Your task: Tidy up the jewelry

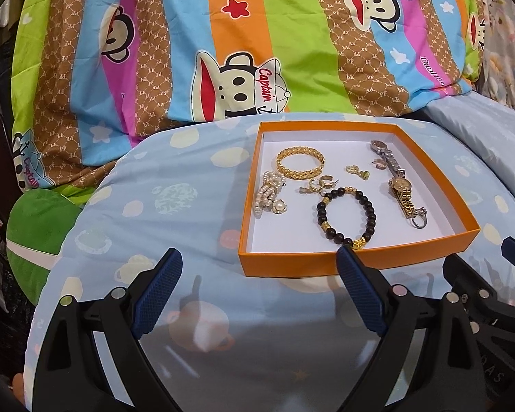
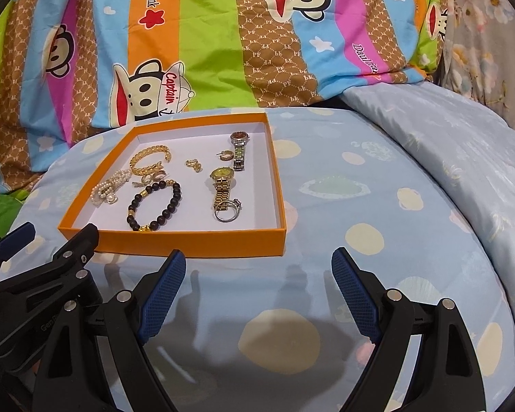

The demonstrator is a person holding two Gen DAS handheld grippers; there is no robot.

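Both tongs, left (image 1: 259,257) and right (image 2: 259,259), gape wide, holding nothing. Ahead lies the shallow orange cardboard tray (image 1: 302,261) with all jewelry inside; any pick needs a narrow, gentle pinch.

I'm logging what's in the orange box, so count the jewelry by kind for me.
Watches: 2, a gold watch and a silver watch
Bracelets or bangles: 2, a gold bangle and a dark bead bracelet
Pearl pieces: 1 cluster
Small rings and earrings: too small and bunched for a sure count
Total of clear pieces: 5
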